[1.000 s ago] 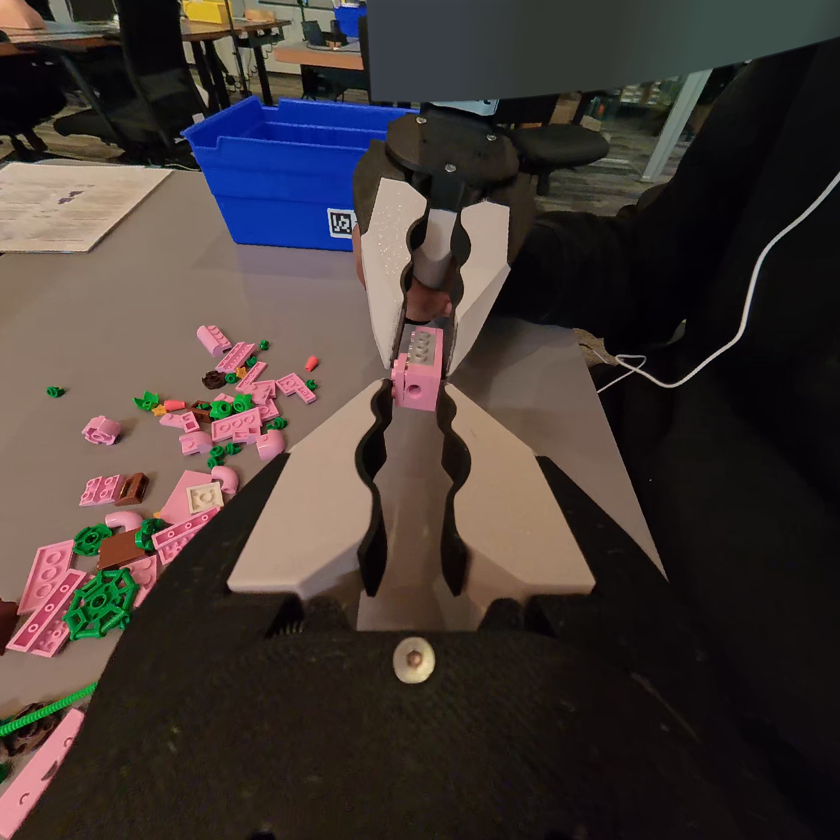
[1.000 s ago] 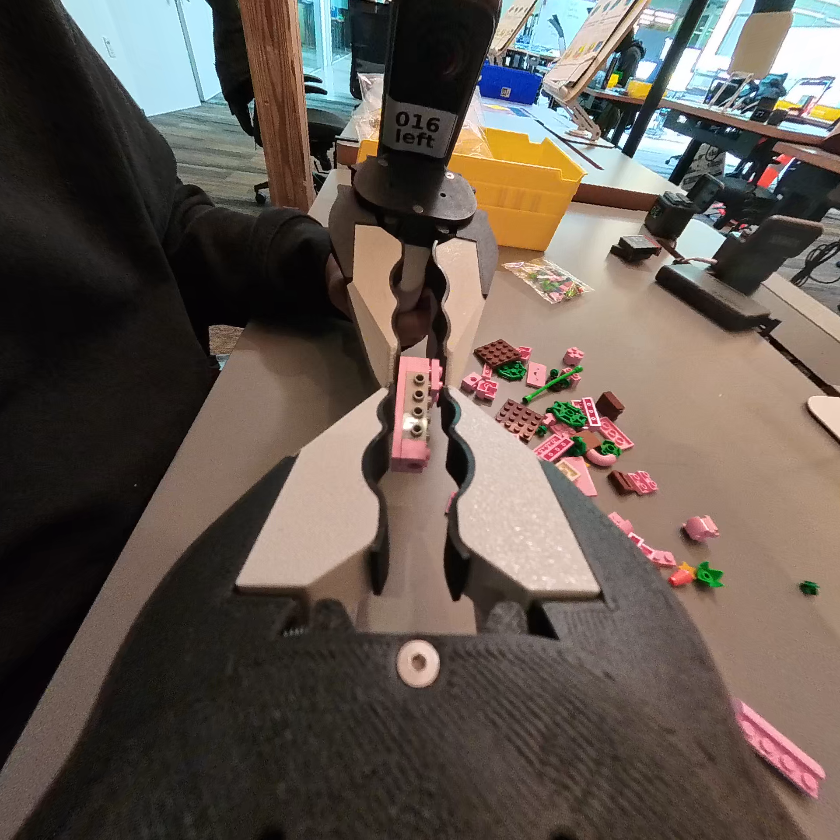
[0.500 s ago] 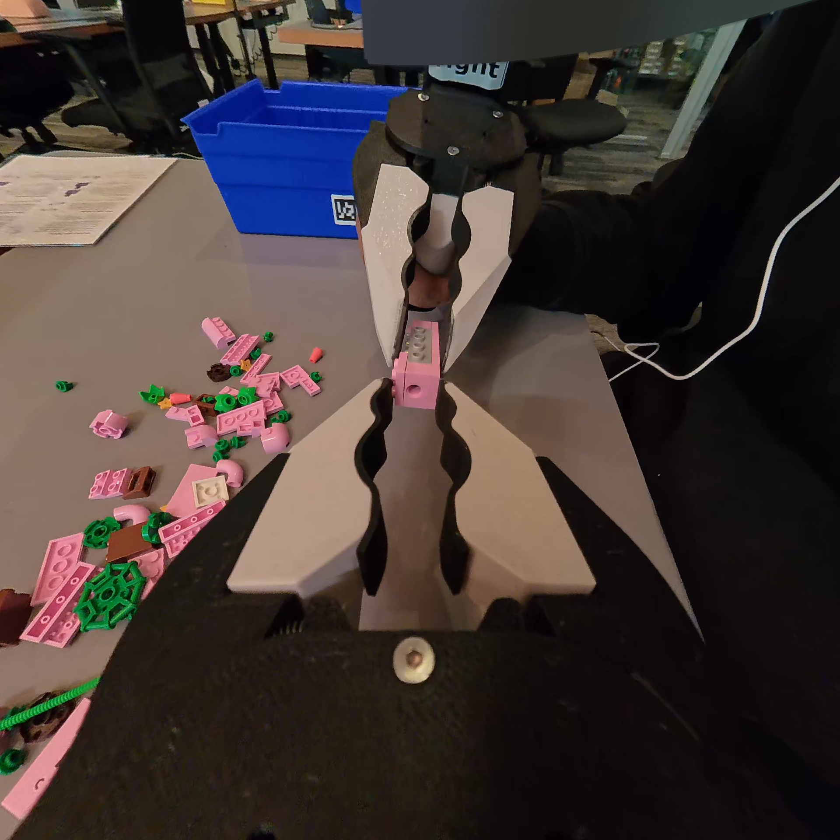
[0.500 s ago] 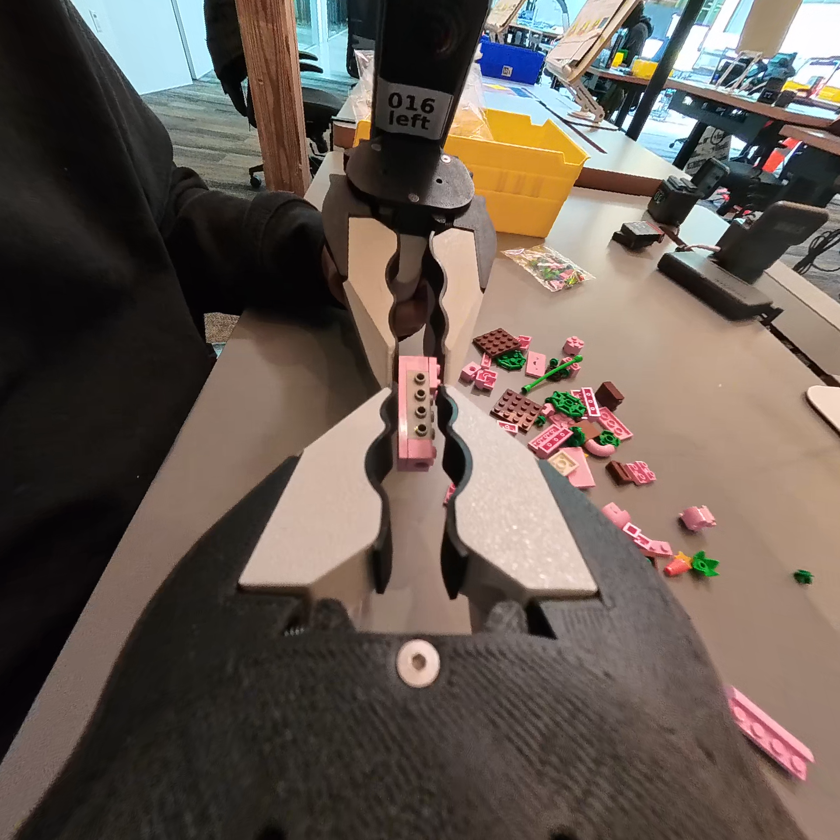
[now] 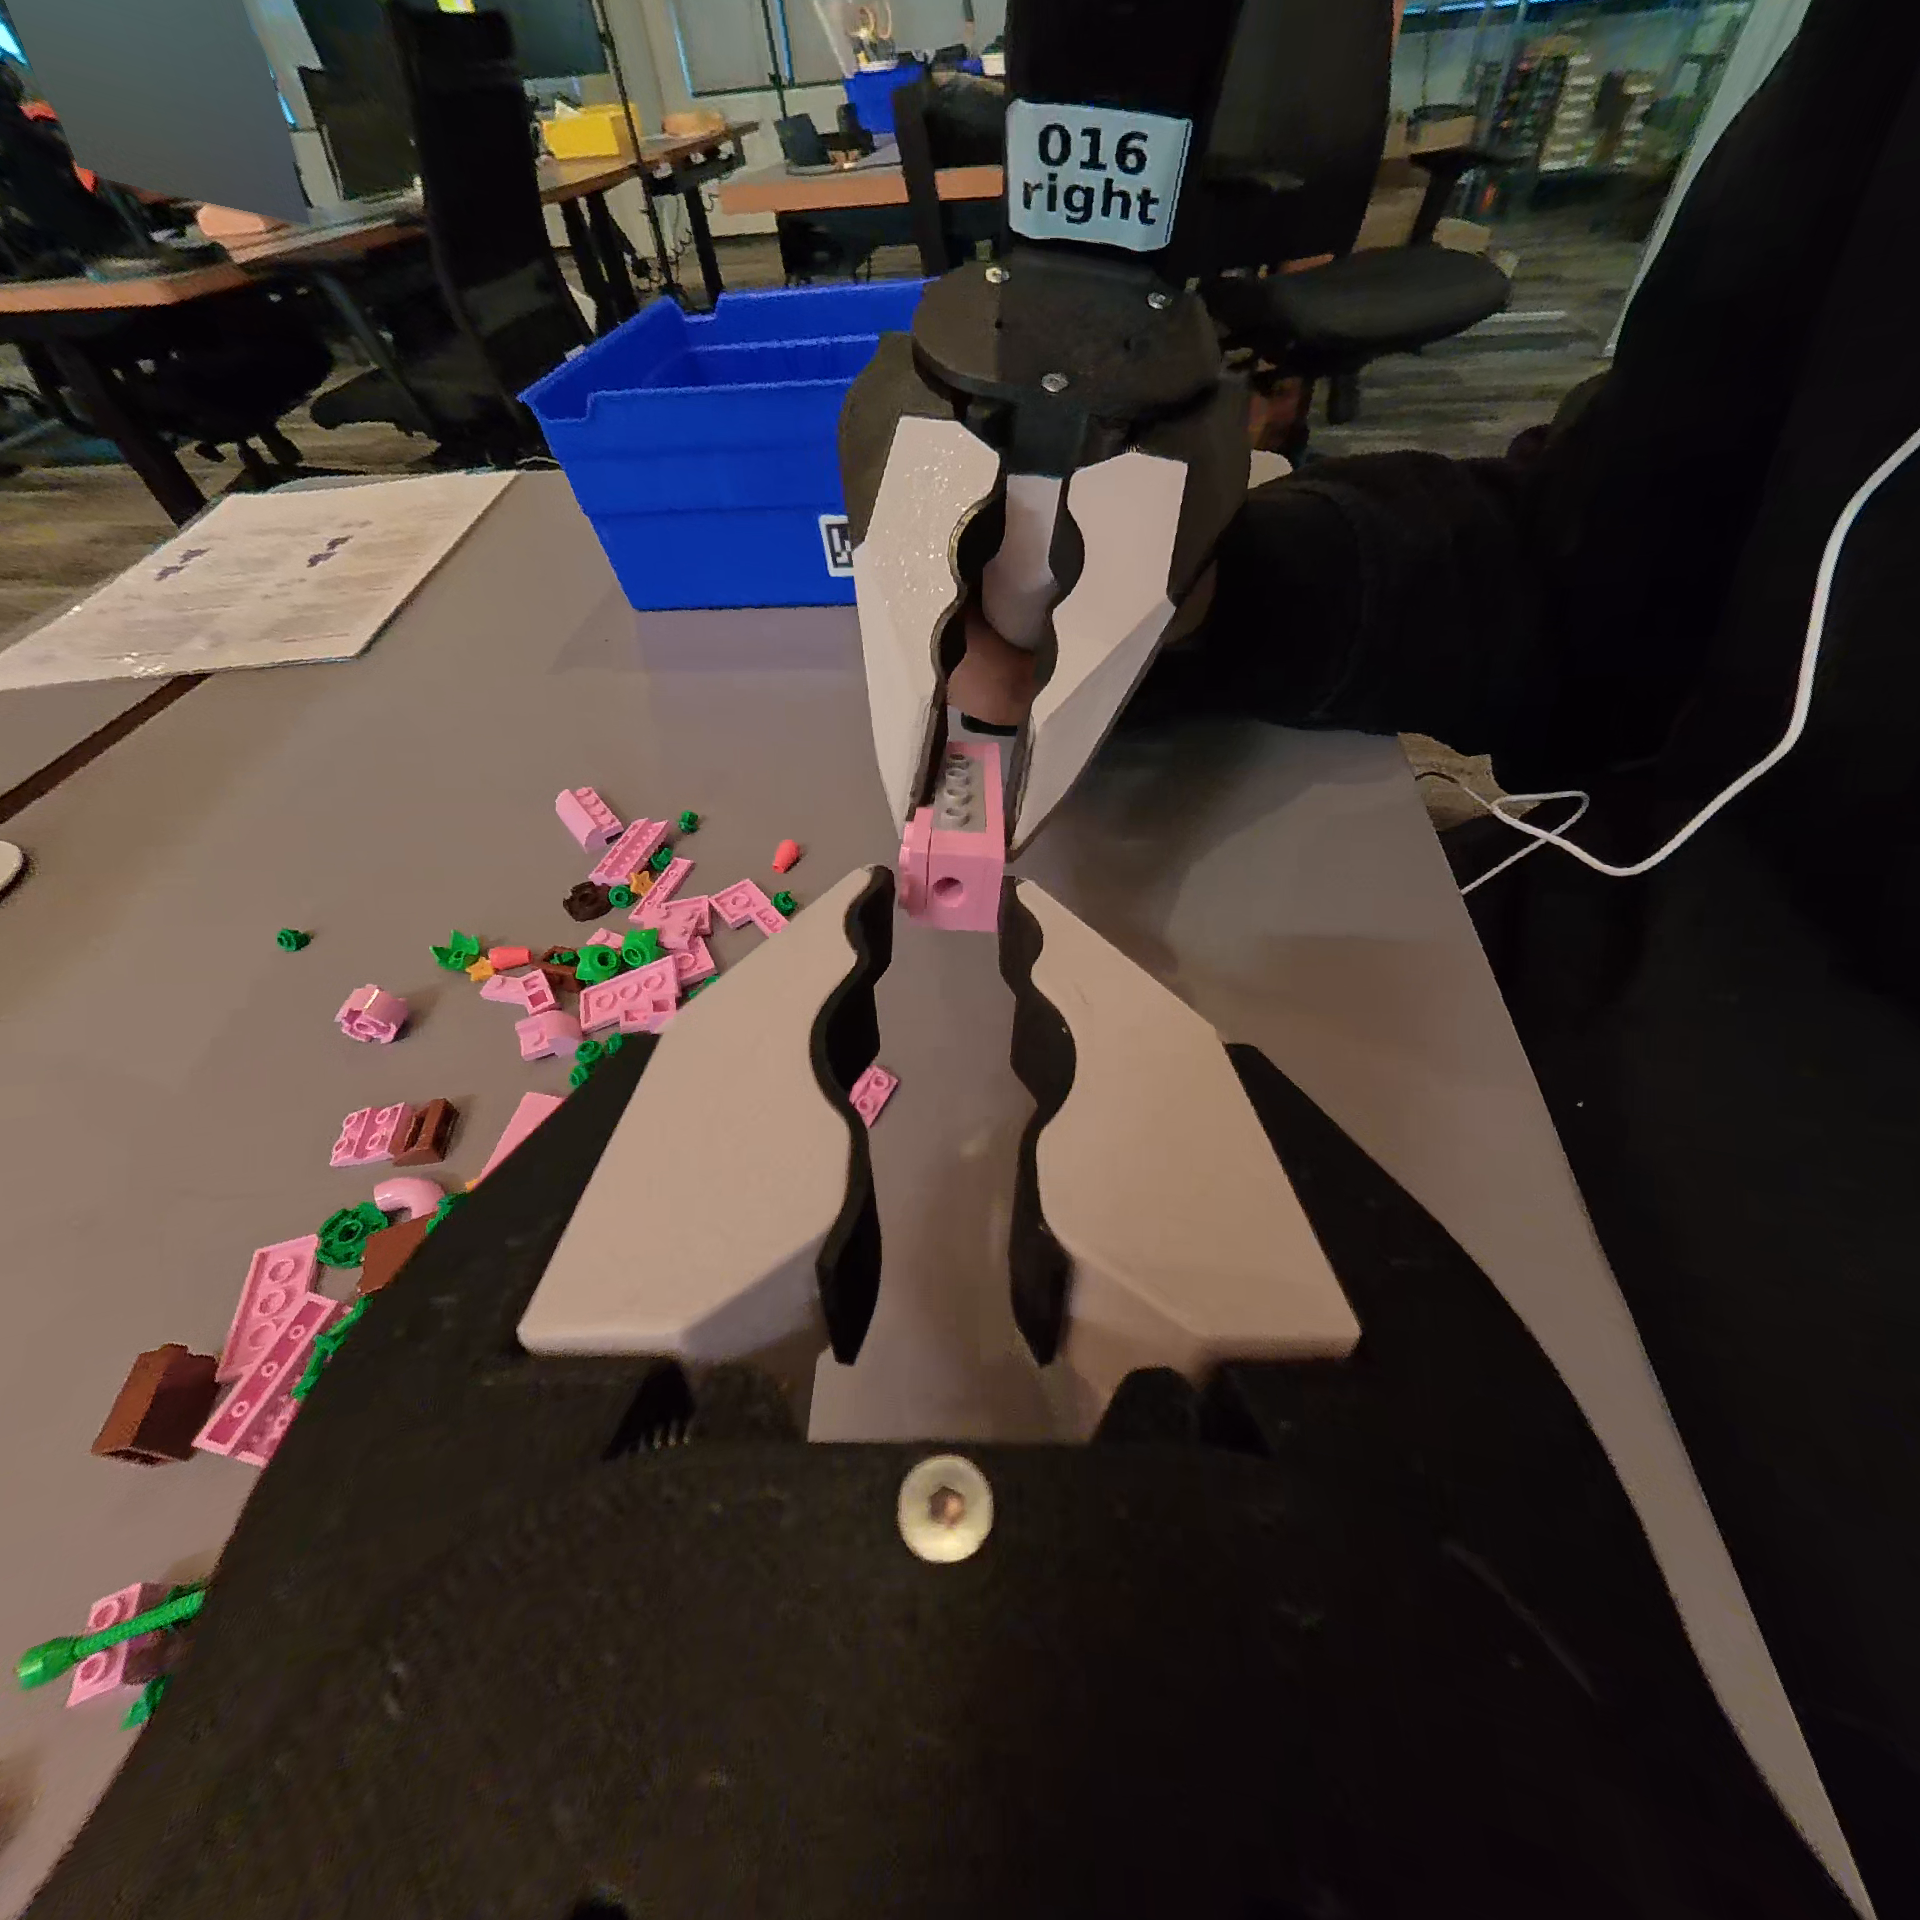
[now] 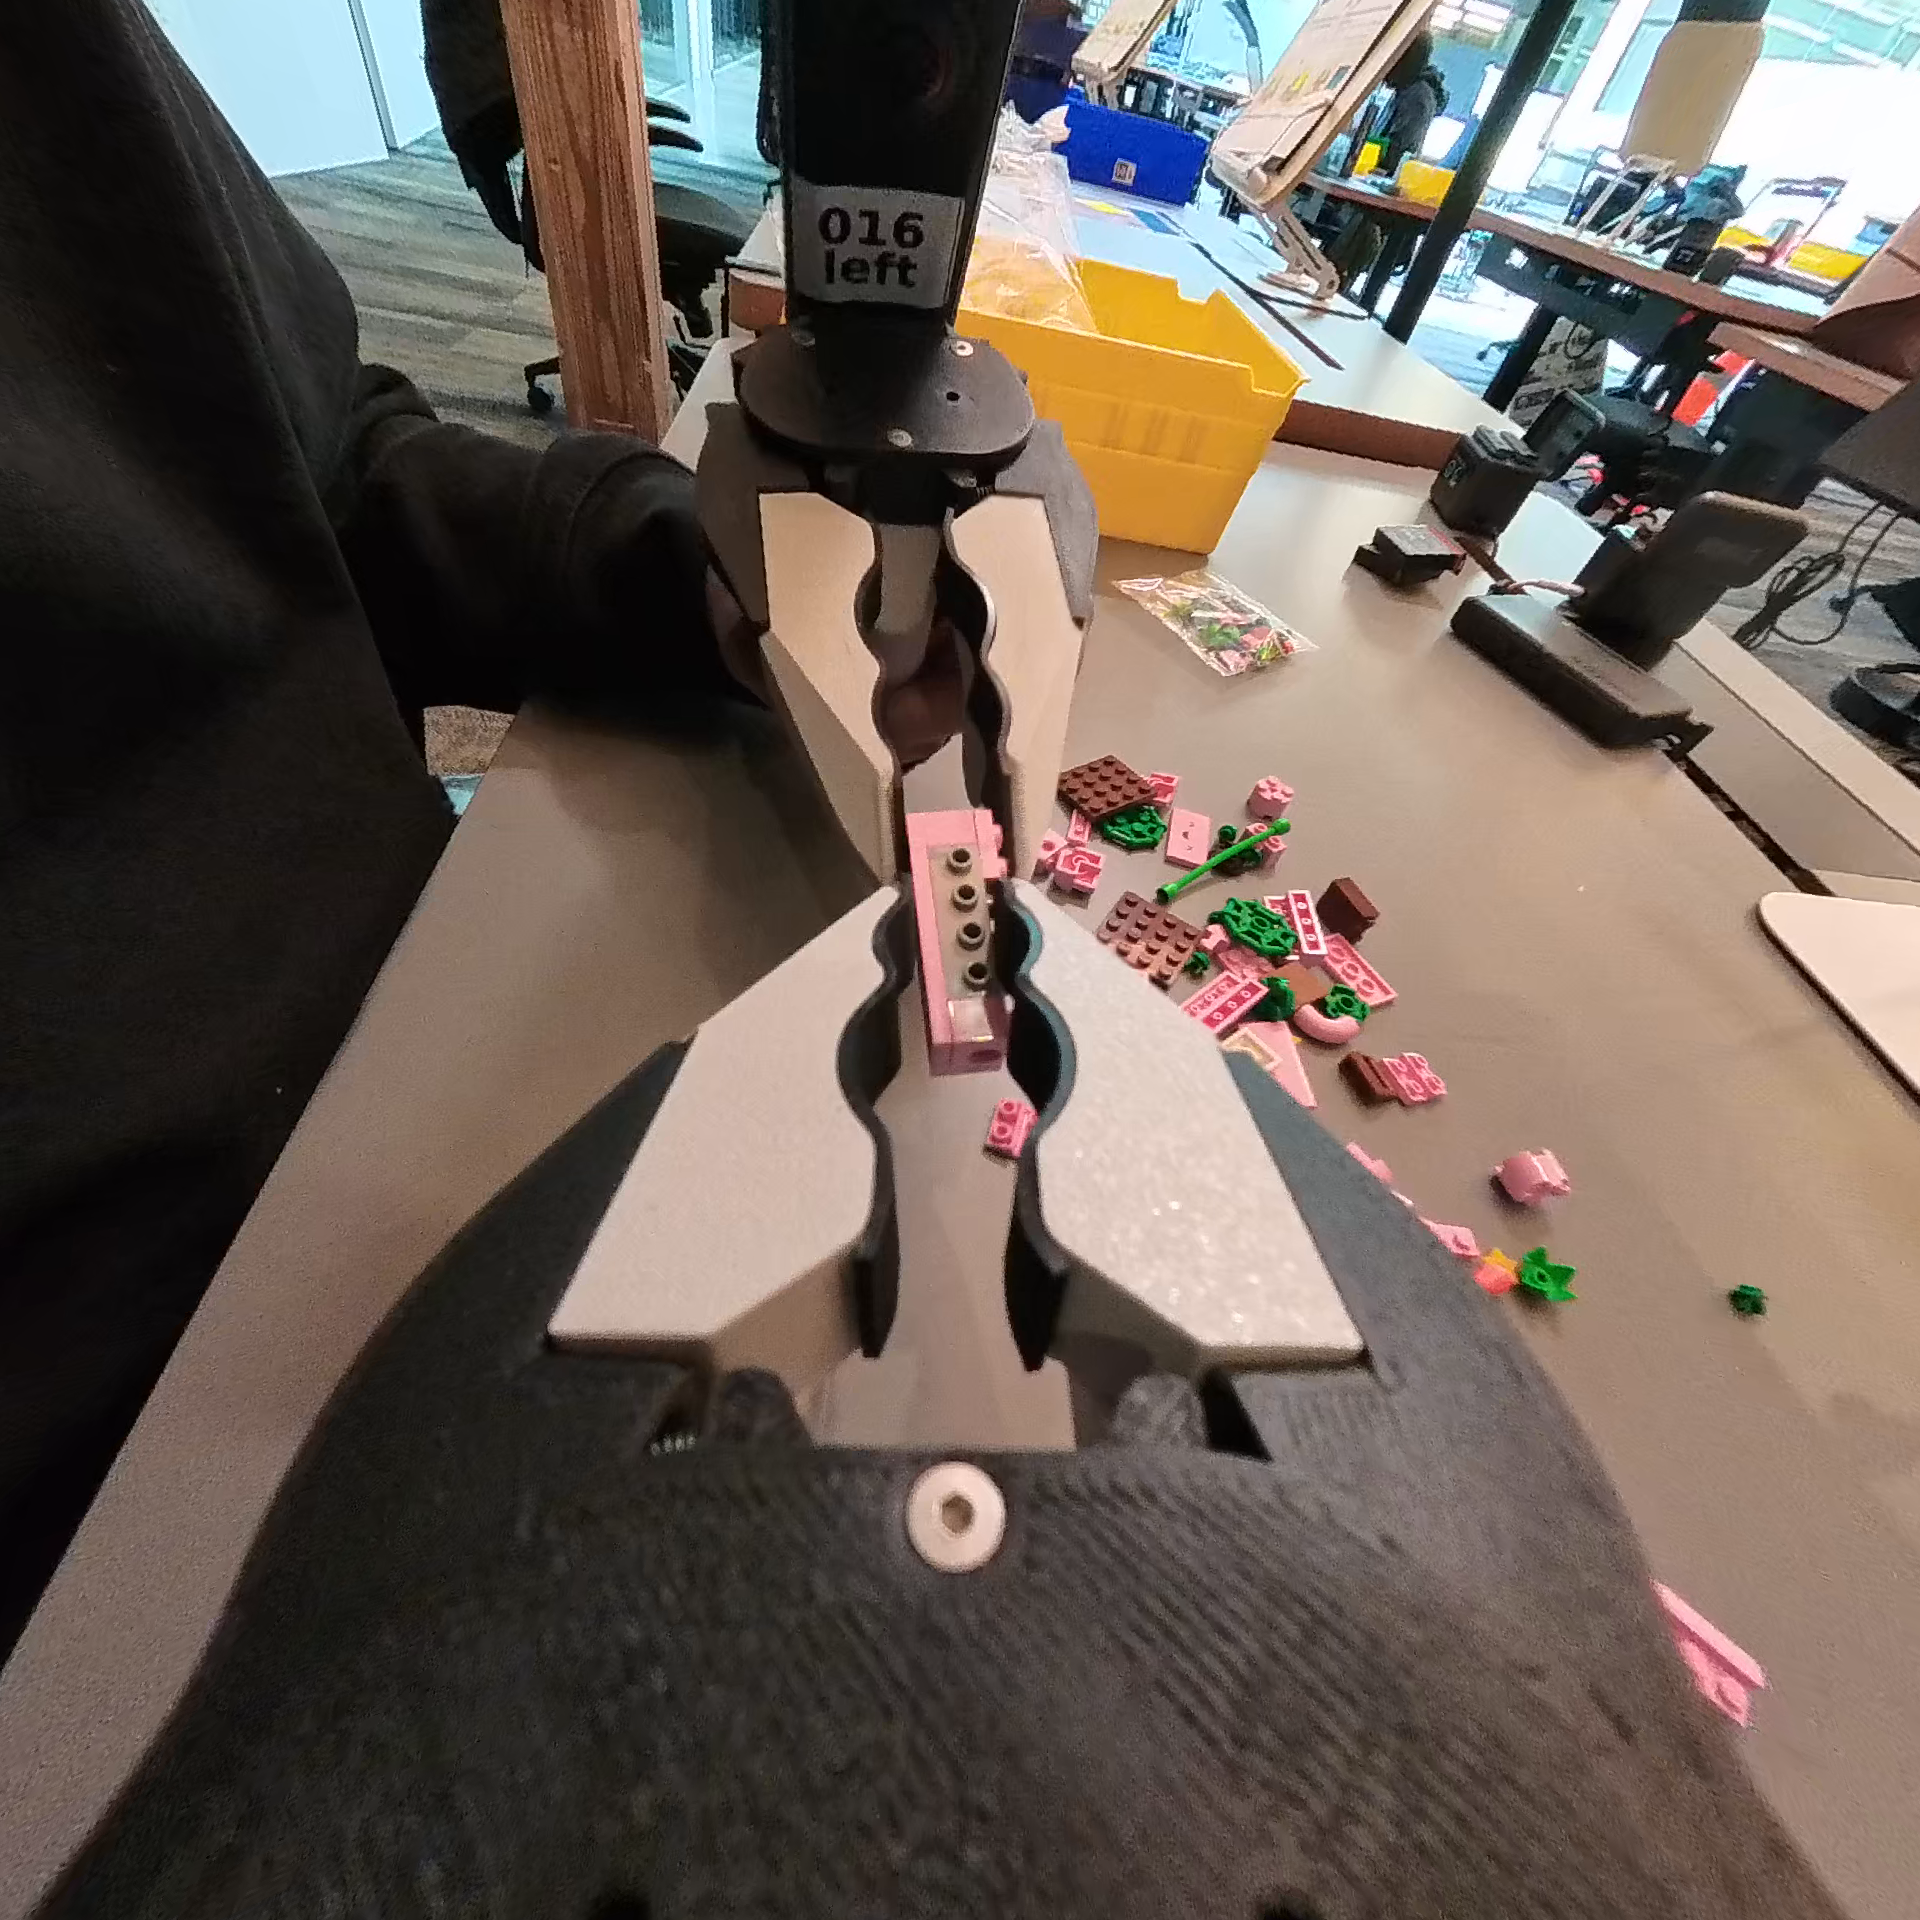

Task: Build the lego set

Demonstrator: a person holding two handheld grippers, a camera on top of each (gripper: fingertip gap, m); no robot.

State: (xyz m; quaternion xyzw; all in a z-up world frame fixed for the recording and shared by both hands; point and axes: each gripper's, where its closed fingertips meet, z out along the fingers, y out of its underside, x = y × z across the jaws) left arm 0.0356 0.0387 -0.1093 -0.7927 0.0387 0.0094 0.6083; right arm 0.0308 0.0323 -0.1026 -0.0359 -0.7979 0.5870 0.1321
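Observation:
A small pink assembly (image 5: 951, 883) topped by a grey studded plate is held in the air between both grippers, over the grey table (image 5: 312, 810). My left gripper (image 5: 948, 894) is closed on its near end. My right gripper (image 6: 958, 899) is closed along the assembly's length (image 6: 961, 977) and faces the left one tip to tip. The right gripper also shows in the left wrist view (image 5: 966, 821), and the left gripper in the right wrist view (image 6: 951, 852). Loose pink, green and brown pieces (image 5: 623, 987) lie on the table, seen also in the right wrist view (image 6: 1247, 935).
A blue bin (image 5: 717, 499) and a paper sheet (image 5: 260, 571) lie at the far side. A yellow bin (image 6: 1143, 416), a plastic bag of pieces (image 6: 1216, 623) and black devices (image 6: 1558, 665) are beyond the pile. The person's black sleeve (image 5: 1403, 582) is by the table edge.
Both grippers have tilted and risen a little together, so more of the room shows. The pink assembly stays clamped between them in the same way.

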